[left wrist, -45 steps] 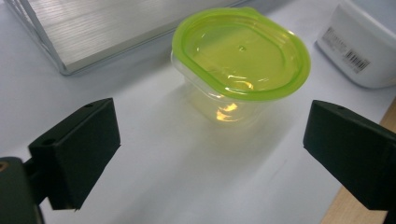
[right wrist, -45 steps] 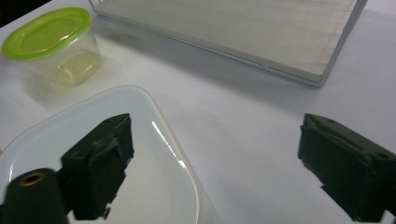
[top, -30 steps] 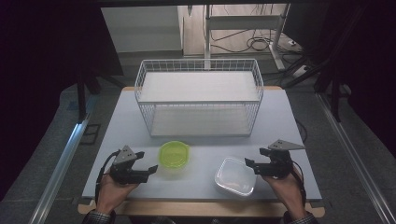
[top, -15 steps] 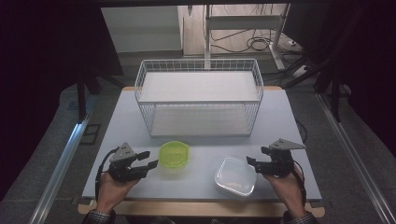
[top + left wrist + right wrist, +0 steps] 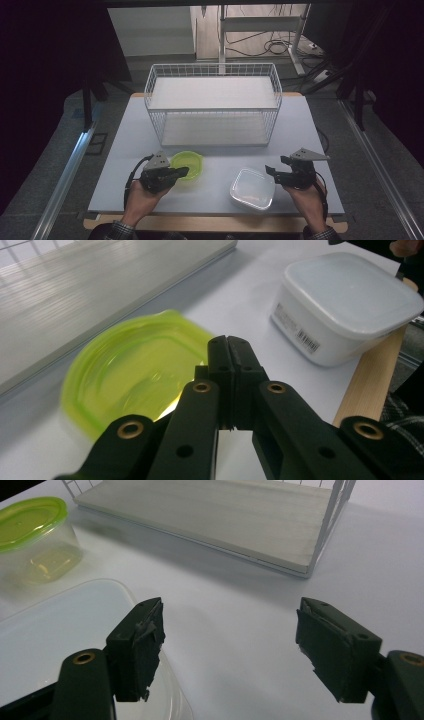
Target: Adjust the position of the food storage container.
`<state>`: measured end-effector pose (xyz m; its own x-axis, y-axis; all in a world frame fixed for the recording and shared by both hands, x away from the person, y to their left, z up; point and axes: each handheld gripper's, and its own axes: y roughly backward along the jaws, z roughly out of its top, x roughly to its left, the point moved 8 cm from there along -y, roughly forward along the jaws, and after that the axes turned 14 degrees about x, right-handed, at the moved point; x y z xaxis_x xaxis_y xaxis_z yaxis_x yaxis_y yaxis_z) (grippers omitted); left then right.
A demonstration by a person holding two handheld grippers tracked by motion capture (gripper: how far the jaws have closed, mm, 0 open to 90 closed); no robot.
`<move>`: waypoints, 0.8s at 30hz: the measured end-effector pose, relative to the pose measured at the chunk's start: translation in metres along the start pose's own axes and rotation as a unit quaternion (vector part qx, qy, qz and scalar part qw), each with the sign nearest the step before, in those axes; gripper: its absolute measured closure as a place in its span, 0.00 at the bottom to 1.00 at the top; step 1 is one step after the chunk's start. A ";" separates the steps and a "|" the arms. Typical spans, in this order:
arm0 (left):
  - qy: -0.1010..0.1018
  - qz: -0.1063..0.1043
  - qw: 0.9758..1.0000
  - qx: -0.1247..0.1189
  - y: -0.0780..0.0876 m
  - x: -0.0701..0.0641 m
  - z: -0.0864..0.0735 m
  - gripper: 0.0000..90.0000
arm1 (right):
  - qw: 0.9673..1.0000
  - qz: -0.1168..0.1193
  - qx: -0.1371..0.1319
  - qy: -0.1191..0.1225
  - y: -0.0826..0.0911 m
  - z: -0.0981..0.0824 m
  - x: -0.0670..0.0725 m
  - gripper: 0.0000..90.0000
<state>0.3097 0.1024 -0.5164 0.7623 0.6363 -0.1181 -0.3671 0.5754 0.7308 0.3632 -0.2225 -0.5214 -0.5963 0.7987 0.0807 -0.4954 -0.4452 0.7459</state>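
Here, the left tool (image 5: 176, 174) has its jaws pressed together with nothing between them, poised at the near edge of the green-lidded container (image 5: 187, 165) on the white table (image 5: 125, 150). The right tool (image 5: 274, 172) stands open, empty, just beside the white-lidded box (image 5: 252, 188). A wire basket (image 5: 214, 107) sits farther back, well apart from both containers.
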 end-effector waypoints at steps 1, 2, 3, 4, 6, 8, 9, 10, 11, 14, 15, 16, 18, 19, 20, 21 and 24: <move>-0.002 -0.003 1.000 0.003 -0.003 -0.001 0.003 1.00 | 1.000 0.001 -0.001 0.000 0.000 0.000 0.000 0.31; -0.005 -0.003 1.000 0.005 -0.005 -0.002 0.006 1.00 | 1.000 0.000 -0.002 0.000 0.000 0.000 0.000 0.32; -0.005 -0.003 1.000 0.005 -0.007 -0.004 0.009 1.00 | 1.000 -0.001 -0.002 -0.001 0.000 0.000 0.000 0.32; -0.006 -0.006 1.000 0.003 -0.009 -0.005 0.012 1.00 | 1.000 -0.001 -0.003 -0.001 0.001 0.001 0.000 0.32; -0.006 -0.012 1.000 0.003 -0.013 -0.008 0.016 1.00 | 1.000 0.001 -0.005 0.001 0.001 0.001 0.001 0.33; -0.007 -0.014 1.000 0.006 -0.019 -0.010 0.019 1.00 | 1.000 0.000 -0.005 0.002 0.001 0.001 0.001 0.33; -0.007 -0.015 1.000 0.009 -0.022 -0.011 0.020 1.00 | 1.000 0.001 -0.004 -0.001 0.000 0.001 0.001 0.33; -0.007 -0.013 1.000 0.012 -0.026 -0.011 0.021 1.00 | 1.000 0.001 -0.004 -0.001 0.000 0.001 0.001 0.33; -0.005 -0.014 1.000 0.017 -0.030 -0.012 0.022 1.00 | 1.000 0.003 -0.004 -0.001 0.000 0.000 0.001 0.33; -0.004 -0.017 0.999 0.029 -0.043 -0.014 0.026 1.00 | 1.000 0.004 -0.003 0.000 -0.001 0.000 0.002 0.34; -0.005 -0.019 0.999 0.033 -0.045 -0.015 0.027 1.00 | 1.000 0.004 -0.002 0.000 -0.001 0.000 0.002 0.34; -0.005 -0.019 0.999 0.033 -0.045 -0.015 0.027 1.00 | 1.000 0.004 -0.002 0.000 -0.001 0.000 0.002 0.34; -0.005 -0.011 0.999 0.041 -0.050 -0.014 0.029 1.00 | 1.000 0.004 -0.001 0.001 -0.002 0.000 0.003 0.34; -0.006 -0.007 0.999 0.044 -0.053 -0.013 0.029 1.00 | 1.000 0.003 -0.001 0.002 -0.002 0.000 0.003 0.34; -0.004 0.000 0.999 0.049 -0.055 -0.012 0.029 1.00 | 1.000 0.003 -0.001 0.002 -0.002 0.000 0.003 0.34; -0.003 0.007 0.999 0.052 -0.056 -0.010 0.030 1.00 | 1.000 0.001 -0.001 0.002 -0.002 0.000 0.003 0.34; 0.000 0.027 0.998 0.063 -0.060 -0.005 0.030 1.00 | 1.000 0.001 -0.002 0.001 -0.002 0.000 0.003 0.34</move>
<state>0.3440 0.0495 -0.5394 0.7432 0.6649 -0.0754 -0.3385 0.4708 0.8147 0.3627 -0.2194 -0.5221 -0.5986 0.7970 0.0802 -0.4970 -0.4481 0.7431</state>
